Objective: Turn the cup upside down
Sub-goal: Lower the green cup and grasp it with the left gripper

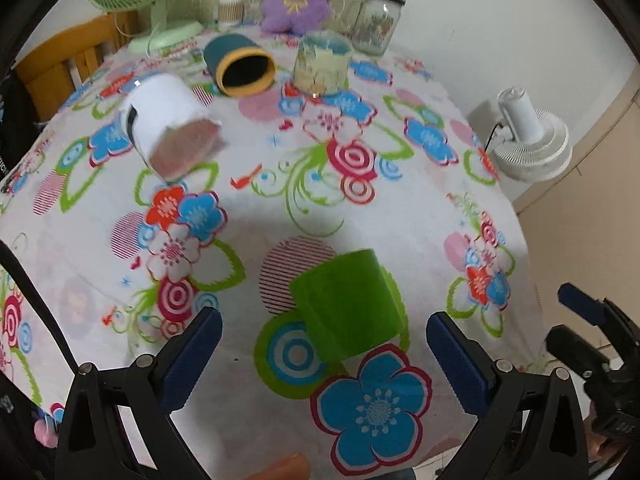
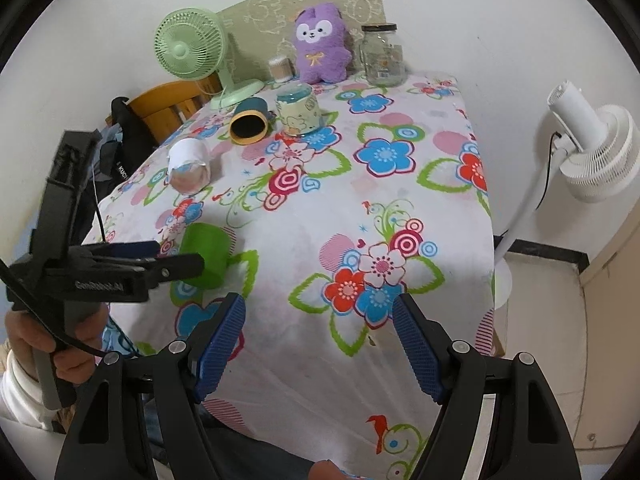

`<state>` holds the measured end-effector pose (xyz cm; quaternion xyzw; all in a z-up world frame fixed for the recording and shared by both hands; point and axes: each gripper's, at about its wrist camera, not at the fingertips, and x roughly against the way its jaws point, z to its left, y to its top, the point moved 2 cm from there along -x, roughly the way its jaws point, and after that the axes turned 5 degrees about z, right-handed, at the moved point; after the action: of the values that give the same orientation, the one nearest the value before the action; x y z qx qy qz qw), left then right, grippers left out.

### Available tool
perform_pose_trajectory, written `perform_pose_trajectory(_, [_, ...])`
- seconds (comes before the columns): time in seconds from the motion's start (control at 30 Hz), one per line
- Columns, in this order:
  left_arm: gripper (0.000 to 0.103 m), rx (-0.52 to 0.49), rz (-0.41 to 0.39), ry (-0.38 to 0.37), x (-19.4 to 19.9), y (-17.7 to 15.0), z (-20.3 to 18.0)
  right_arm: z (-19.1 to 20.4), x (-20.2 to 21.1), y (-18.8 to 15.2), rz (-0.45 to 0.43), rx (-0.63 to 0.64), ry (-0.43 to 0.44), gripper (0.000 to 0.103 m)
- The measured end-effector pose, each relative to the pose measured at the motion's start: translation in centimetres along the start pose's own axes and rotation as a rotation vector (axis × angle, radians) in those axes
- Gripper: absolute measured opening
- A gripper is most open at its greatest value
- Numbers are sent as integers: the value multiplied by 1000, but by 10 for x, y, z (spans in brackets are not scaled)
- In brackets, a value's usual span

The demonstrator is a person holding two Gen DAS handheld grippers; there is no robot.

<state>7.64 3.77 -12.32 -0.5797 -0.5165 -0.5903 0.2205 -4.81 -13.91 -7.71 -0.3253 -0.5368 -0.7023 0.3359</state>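
1. The green cup stands upside down on the flowered surface, low in the left wrist frame, between the left gripper fingers and free of both.
2. The left gripper's jaws are apart, holding nothing.
3. The right gripper sits at the bottom centre of its own frame over the near edge of the surface, jaws apart and empty.
4. In the upper part of the left wrist frame, a white cup and a teal cup lie on their sides; a patterned cup stands inverted beside the teal one.
5. A purple plush toy, glass jar and green fan line the far edge.
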Motion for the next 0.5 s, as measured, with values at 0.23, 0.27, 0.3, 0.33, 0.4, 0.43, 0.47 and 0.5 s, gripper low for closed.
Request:
perform_pose_trajectory(0.23, [102, 5, -2, 32, -16, 1, -3, -8, -5, -3, 6, -15, 10, 78])
perform_pose_trajectory(0.27, [99, 2, -3, 37, -17, 2, -3, -9, -5, -3, 6, -15, 11, 78])
perform_pose_trajectory(0.3, [97, -3, -2, 44, -18, 3, -3, -10, -5, -4, 7, -16, 11, 78])
perform_pose_trajectory(0.33, [95, -7, 2, 50, -20, 3, -3, -9, -5, -3, 7, -16, 10, 78])
perform_pose_trajectory(0.4, [90, -6, 9, 54, -23, 3, -2, -11, -6, -5, 8, -20, 9, 78])
perform_pose_trajectory(0.43, [88, 1, 10, 49, -24, 3, -1, -12, -6, -5, 9, -23, 10, 78])
perform_pose_trajectory(0.47, [83, 5, 11, 47, -24, 4, -1, -12, -7, -6, 9, -25, 10, 78])
perform_pose_trajectory(0.5, [77, 8, 4, 51, -23, 4, 0, -13, -7, -6, 10, -26, 11, 78])
